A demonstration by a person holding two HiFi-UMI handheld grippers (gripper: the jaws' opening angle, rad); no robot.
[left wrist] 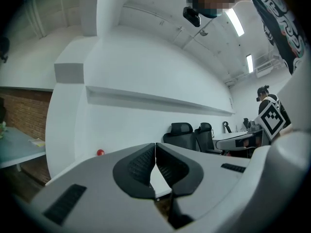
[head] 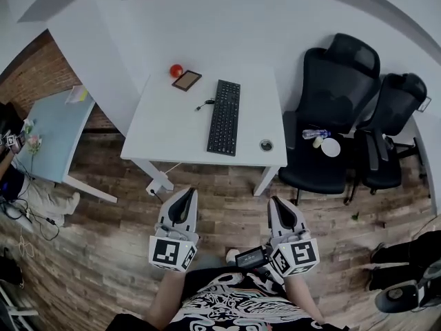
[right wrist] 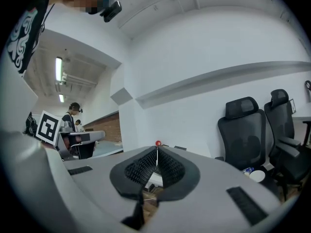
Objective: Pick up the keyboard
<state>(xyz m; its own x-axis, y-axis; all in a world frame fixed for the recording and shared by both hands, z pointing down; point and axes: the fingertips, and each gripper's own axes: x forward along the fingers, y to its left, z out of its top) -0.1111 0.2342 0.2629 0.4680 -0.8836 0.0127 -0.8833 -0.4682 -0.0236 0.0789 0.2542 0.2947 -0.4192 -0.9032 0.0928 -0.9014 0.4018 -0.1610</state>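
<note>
Room: wood-plank floor, white walls, a strip of brick wall at the left.

White table: stood against the wall, seen from its near edge.

Keyboard: black, laid flat on the tabletop just right of the middle, its length running from near the far edge toward the near edge. It is untouched.

Red ball: placed at the far left corner of the tabletop. A small framed tablet is set just beside it.

Small round object: placed near the near right corner of the tabletop; its kind cannot be told.

Two black office chairs: stood right of the table. A bottle is laid on the nearer seat.

Left gripper: held over the floor short of the near edge, jaws clenched together with nothing between them.

Right gripper: held beside it over the floor, jaws likewise pressed together and empty.

Relation: the keyboard is well apart from both pairs of jaws, beyond them on the tabletop and roughly in line with the gap between the two grippers.
</note>
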